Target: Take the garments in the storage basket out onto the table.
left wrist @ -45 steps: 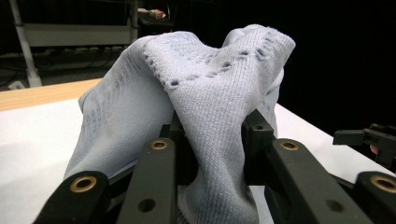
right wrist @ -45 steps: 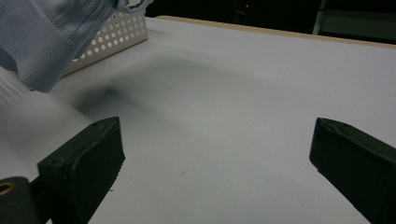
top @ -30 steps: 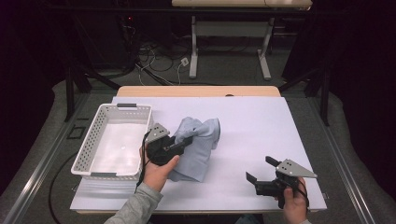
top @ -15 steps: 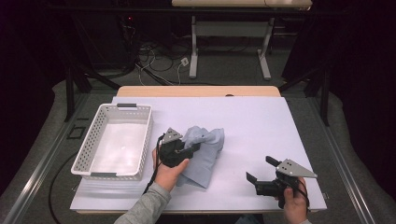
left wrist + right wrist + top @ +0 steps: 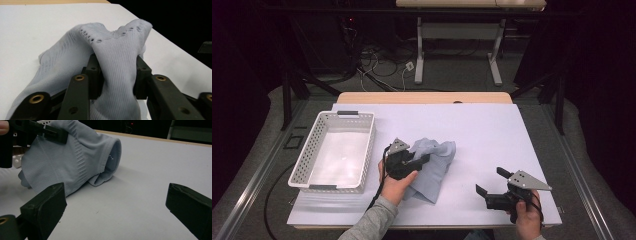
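1. One pale blue garment (image 5: 432, 167) lies crumpled near the middle of the white table top (image 5: 492, 135), just right of the basket; in the right gripper view (image 5: 75, 157) it shows ribbed knit and a rolled open hem facing right.
2. A fold of that cloth stands up between the jaws of the left gripper (image 5: 424, 160). In the left gripper view the fabric (image 5: 117, 62) fills the gap between the two black jaws and drapes over them, with a row of small holes along its top edge.
3. The left gripper's jaws have just been opening a little. The cloth is between them, but whether the pads press on it I cannot tell, since the fabric hides the contact.
4. The left hand (image 5: 394, 182) wraps the gripper body from below, a grey sleeve (image 5: 369, 225) coming in from the bottom edge; the grey three-cornered plate sits on top.
5. The right gripper (image 5: 487, 182) rests low on the table near the front right corner, well apart from the garment. Its jaws stand wide apart and hold nothing; in its own view (image 5: 115, 207) bare table lies between them.
6. The right hand (image 5: 527, 217) holds it from the bottom edge.
7. A white perforated basket (image 5: 364, 145) sits at the left of the table, just beside the left gripper; its inside is bare.
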